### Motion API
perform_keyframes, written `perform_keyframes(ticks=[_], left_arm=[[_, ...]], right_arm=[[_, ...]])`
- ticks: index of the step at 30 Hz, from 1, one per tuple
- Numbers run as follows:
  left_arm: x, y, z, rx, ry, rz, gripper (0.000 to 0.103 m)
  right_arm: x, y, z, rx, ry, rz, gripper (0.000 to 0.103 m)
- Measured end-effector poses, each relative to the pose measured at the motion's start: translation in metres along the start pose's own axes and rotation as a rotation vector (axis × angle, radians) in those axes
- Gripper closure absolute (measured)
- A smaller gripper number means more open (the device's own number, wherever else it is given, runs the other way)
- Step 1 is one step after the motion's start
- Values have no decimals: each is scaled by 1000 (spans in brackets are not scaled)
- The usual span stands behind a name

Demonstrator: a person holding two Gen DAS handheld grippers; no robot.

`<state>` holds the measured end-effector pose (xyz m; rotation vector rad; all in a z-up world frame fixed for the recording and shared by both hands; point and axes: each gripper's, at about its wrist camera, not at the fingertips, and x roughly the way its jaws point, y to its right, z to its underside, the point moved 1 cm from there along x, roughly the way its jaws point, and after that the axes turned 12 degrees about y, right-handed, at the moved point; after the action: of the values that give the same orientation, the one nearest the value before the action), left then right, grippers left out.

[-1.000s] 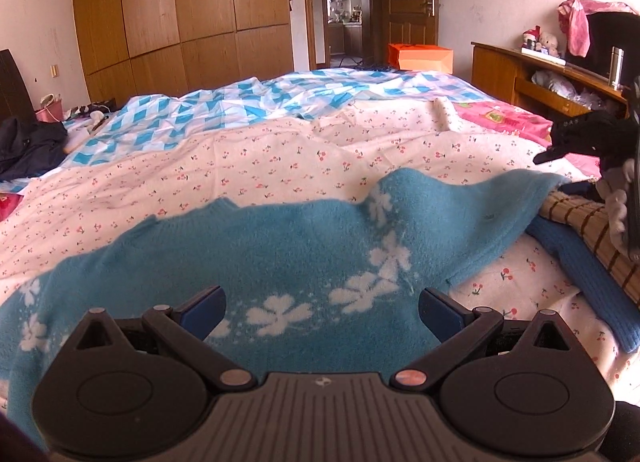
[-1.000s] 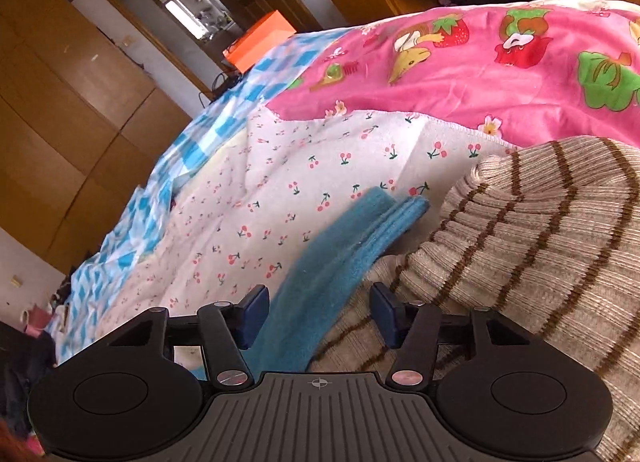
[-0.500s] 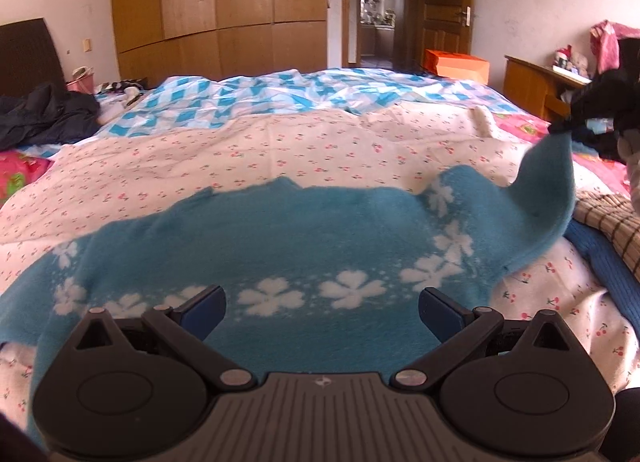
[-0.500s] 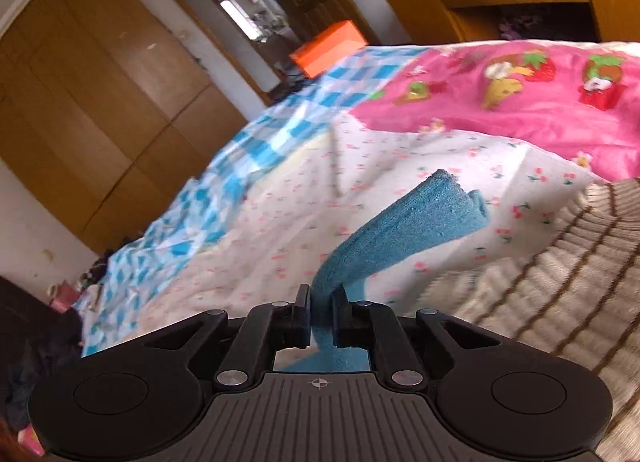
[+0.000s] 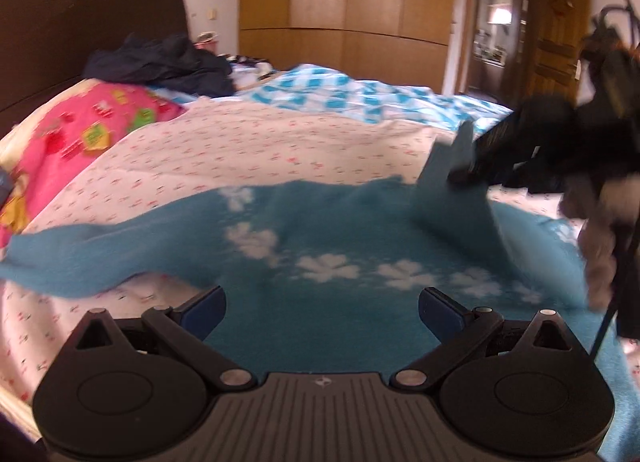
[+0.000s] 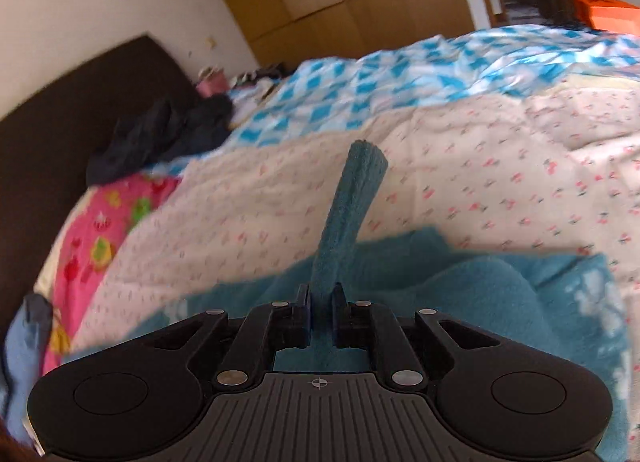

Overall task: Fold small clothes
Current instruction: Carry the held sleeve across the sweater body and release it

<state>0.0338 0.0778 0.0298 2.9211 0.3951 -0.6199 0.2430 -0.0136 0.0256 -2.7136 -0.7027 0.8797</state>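
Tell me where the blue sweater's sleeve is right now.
The sleeve is pinched in the shut right gripper, lifted over the blue sweater on the cherry-print sheet, at right in the left wrist view.

A dark headboard (image 5: pixel 92 17) anchors the bed: dark clothes (image 5: pixel 160 61) heaped just before it, a pink cartoon-print cover (image 5: pixel 80 129) below (wardrobe (image 5: pixel 344 9) farther back)
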Motion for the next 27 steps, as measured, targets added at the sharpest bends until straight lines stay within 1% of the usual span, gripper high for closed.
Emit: perform_keyframes(ticks=[2, 3, 5, 7, 10, 15, 19, 21, 23, 25, 27], left_arm=[[3, -12, 0, -36, -5, -16, 0], [5, -15, -1, -56, -7, -17, 0], [8, -22, -2, -97, -8, -13, 0], [8, -28, -2, -126, -9, -7, 0], [6, -36, -2, -160, -8, -3, 0], [3, -47, -4, -208, 12, -25, 0], [3, -53, -4, -245, 11, -28, 0], [3, -54, -3, -245, 15, -33, 0], [0, -54, -4, -231, 30, -50, 0], [-3, -54, -6, -214, 47, -63, 0], [-6, -59, -9, -205, 68, -84, 0]], right_arm=[[18, -21, 26, -89, -67, -4, 93], [23, -29, 35, -132, -85, -1, 92], [26, -45, 49, -221, -92, 3, 89], [27, -58, 55, -296, -80, 19, 88], [28, -68, 57, -356, -83, 18, 86], [35, -74, 60, -394, -93, 15, 84], [37, -85, 68, -451, -93, 0, 76], [38, -89, 71, -472, -87, 12, 77], [38, -90, 68, -438, -80, 14, 84], [38, -89, 64, -393, -71, 8, 85], [42, -86, 64, -369, -84, 0, 84]])
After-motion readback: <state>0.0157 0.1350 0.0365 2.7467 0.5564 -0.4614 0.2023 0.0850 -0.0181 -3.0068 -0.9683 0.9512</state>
